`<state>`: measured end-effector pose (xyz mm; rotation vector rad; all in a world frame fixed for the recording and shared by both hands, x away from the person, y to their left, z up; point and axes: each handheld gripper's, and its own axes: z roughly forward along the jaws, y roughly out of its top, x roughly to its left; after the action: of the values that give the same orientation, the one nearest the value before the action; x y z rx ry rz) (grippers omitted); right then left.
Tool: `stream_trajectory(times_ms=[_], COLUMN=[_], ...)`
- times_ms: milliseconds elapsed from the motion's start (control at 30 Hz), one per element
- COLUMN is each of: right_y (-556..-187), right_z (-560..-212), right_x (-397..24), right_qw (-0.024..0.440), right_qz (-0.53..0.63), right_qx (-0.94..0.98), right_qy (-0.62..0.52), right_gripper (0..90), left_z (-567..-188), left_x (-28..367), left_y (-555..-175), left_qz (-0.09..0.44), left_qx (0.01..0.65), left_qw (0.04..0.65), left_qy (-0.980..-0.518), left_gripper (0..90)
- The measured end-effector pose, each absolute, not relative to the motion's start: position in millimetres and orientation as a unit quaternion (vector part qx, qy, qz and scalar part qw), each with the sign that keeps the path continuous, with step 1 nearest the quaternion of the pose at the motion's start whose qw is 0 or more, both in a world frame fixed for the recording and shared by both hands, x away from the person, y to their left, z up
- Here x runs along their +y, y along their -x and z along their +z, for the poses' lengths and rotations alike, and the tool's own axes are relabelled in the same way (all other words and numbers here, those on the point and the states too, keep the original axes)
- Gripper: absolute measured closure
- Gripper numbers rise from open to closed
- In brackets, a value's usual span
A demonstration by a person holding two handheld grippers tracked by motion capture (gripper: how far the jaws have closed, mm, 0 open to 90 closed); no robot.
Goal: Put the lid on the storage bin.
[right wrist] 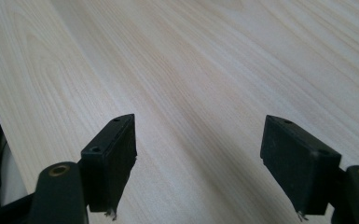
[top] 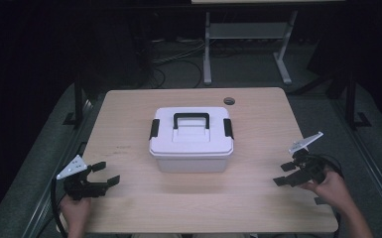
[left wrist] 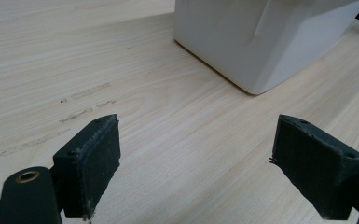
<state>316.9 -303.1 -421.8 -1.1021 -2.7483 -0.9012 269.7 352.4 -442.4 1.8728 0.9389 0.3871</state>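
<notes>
Sitting mid-counter: a white plastic storage box (top: 191,141) with a black carry handle (top: 191,119) on its lid and black side latches, both down. Light wood counter (top: 129,208) otherwise bare near the hands. Left gripper (top: 104,173) rests at the near left corner, jaws spread, nothing between them, pointing toward the box's corner. Right gripper (top: 284,174) sits at the near right edge, jaws spread wide over bare wood, well apart from the box.
</notes>
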Motion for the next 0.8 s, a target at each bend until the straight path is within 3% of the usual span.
stream_trajectory(times_ms=[800], right_y=[-296.0], right_z=[-432.6], right_x=[-310.6], right_qw=[0.022], right_qz=[-0.296], right_qx=[-0.883], right_qy=[0.364], right_gripper=[25.6], left_z=[-442.0], left_x=[352.0], left_y=[-269.4], left_qz=[0.159], left_qx=[0.385], left_qw=[0.484], left_qy=[-0.770], left_gripper=[14.5])
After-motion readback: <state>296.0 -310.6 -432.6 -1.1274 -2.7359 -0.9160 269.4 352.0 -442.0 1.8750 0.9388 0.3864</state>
